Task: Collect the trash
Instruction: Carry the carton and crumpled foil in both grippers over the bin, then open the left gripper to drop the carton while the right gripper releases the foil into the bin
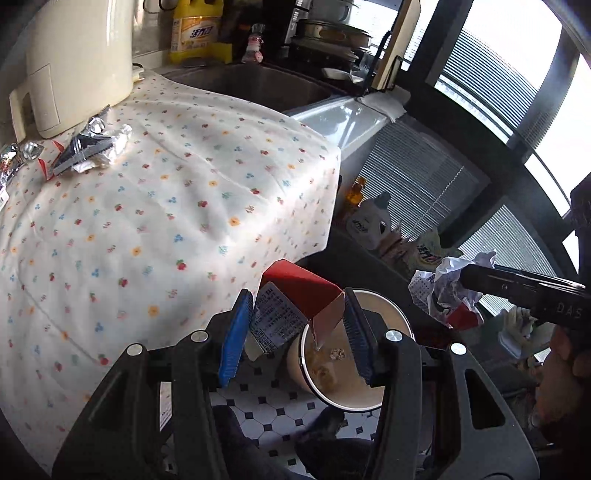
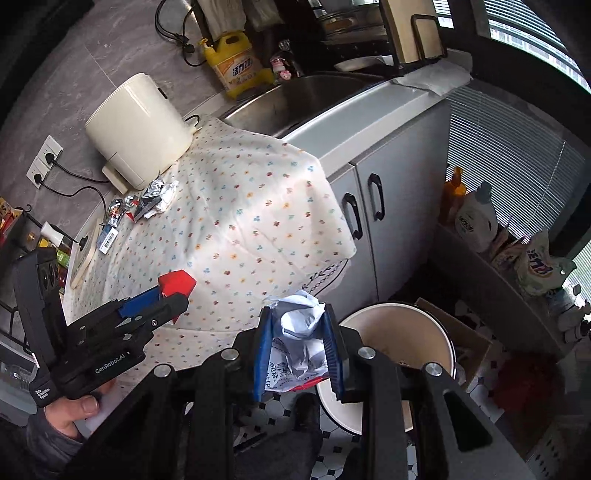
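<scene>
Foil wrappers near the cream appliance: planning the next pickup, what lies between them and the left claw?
Only bare floral tablecloth separates the foil wrappers from the left claw, seen in the right wrist view.

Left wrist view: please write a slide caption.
Left tongs hold a red carton above the bin.

This is a home kitchen. A steel sink (image 2: 314, 94) is set into a grey counter (image 2: 388, 110) with handled cabinet doors (image 2: 373, 206) below, and a yellow dish-soap jug (image 2: 238, 66), a cream appliance (image 2: 140, 129), stacked pots (image 1: 332, 33) and a cutting board (image 2: 400, 29) stand around the sink's back edge. Wall sockets (image 2: 44, 160) with plugged cords, a flowered cloth (image 2: 229, 221) over the counter's near end, a tiled floor (image 2: 332, 454) and detergent bottles (image 2: 476, 214) under the blinds (image 2: 509, 147) show it too.
</scene>
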A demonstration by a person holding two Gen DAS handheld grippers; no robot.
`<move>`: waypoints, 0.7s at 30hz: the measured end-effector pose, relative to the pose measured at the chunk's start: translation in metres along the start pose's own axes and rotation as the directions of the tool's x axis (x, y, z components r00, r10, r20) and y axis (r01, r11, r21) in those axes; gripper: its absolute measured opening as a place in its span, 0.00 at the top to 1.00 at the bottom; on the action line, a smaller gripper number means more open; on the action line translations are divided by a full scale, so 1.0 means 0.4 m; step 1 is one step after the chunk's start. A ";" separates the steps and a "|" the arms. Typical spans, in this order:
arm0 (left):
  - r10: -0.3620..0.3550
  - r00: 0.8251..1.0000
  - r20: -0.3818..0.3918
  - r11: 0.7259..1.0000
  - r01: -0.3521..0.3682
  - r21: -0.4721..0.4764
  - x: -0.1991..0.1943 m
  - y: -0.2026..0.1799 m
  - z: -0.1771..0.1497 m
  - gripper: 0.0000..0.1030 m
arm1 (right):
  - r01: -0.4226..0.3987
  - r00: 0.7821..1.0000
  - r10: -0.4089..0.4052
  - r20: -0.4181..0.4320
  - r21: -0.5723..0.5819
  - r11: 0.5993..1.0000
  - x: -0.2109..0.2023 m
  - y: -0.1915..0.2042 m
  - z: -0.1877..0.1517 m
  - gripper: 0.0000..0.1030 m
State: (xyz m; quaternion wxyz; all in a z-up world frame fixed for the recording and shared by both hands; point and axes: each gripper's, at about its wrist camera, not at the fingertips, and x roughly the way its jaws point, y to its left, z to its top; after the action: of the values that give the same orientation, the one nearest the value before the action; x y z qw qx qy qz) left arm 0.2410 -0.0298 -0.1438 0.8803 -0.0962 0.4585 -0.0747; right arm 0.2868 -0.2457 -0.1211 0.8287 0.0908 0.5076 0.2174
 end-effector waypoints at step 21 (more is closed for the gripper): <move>-0.150 0.979 -0.137 0.988 0.151 0.002 0.302 -0.265 -0.100 0.27 | 0.156 0.987 -0.157 -0.044 -0.019 0.988 -0.109 -0.271 -0.098 0.74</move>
State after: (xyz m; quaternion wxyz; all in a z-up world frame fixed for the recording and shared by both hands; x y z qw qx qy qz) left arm 0.2721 -0.1633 -0.2368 0.8394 -0.1198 0.5084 -0.1503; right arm 0.2645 -0.3647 -0.1446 0.8322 0.0394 0.5301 0.1577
